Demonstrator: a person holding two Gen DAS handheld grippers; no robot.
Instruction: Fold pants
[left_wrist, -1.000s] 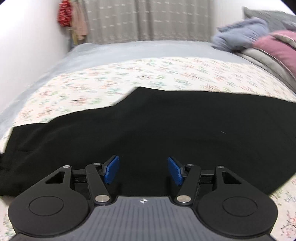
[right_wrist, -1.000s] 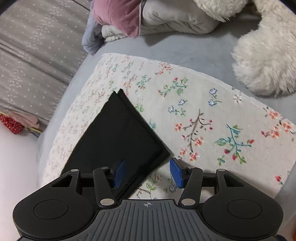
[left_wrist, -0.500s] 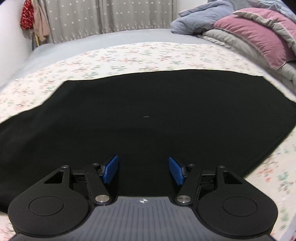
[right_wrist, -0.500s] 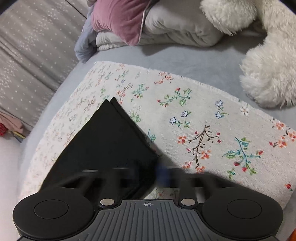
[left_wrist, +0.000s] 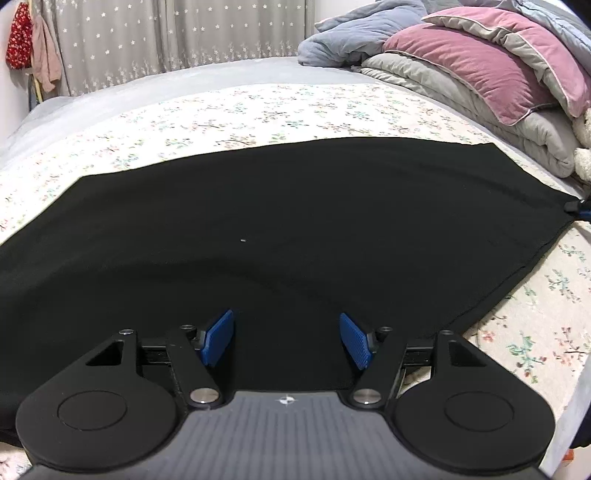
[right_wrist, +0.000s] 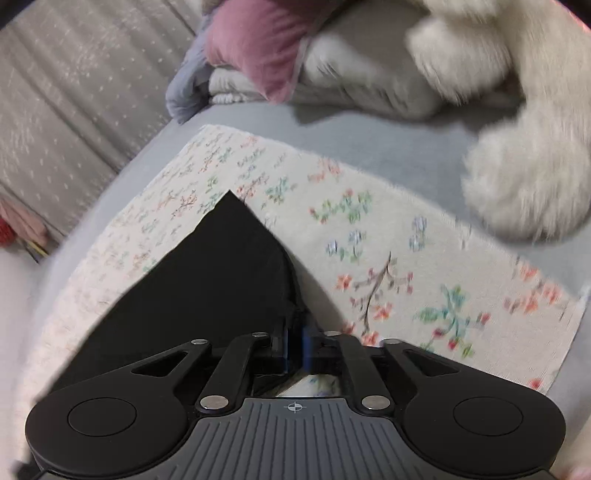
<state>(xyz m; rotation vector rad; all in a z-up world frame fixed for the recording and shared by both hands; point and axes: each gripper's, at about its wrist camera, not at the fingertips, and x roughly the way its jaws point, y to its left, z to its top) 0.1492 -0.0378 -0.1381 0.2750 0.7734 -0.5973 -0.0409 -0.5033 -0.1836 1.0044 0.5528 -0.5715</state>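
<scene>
We are looking across a bed (left_wrist: 229, 70) with a grey sheet, where a floral cloth (left_wrist: 258, 114) is lying spread over the middle of the frame. A grey starred curtain (left_wrist: 166, 33) is hanging along the top, with red and pink items at the upper left. At the upper right a pink pillow (left_wrist: 480, 62) is resting on a grey quilt (left_wrist: 461, 99), with a blue blanket (left_wrist: 354, 33) behind it.

The pants (left_wrist: 277, 229) are lying flat on the cloth, filling the centre of the left view as one wide black sheet. Our left gripper (left_wrist: 286, 338) is hovering over their near edge at the bottom of the frame, its blue pads (left_wrist: 218, 336) standing wide apart with nothing between them.

In the right view, which is blurred, the pants (right_wrist: 207, 280) are running from the centre down to the lower left, one corner pointing up at the middle. Our right gripper (right_wrist: 295, 349) is sitting at the lower centre with its pads drawn together, pinching the near corner of the pants, which is rising slightly off the cloth (right_wrist: 388, 258). A white plush toy (right_wrist: 524, 177) is lying at the upper right, touching the cloth's far edge. In the left view we are seeing that pinched corner at the right edge of the frame.
</scene>
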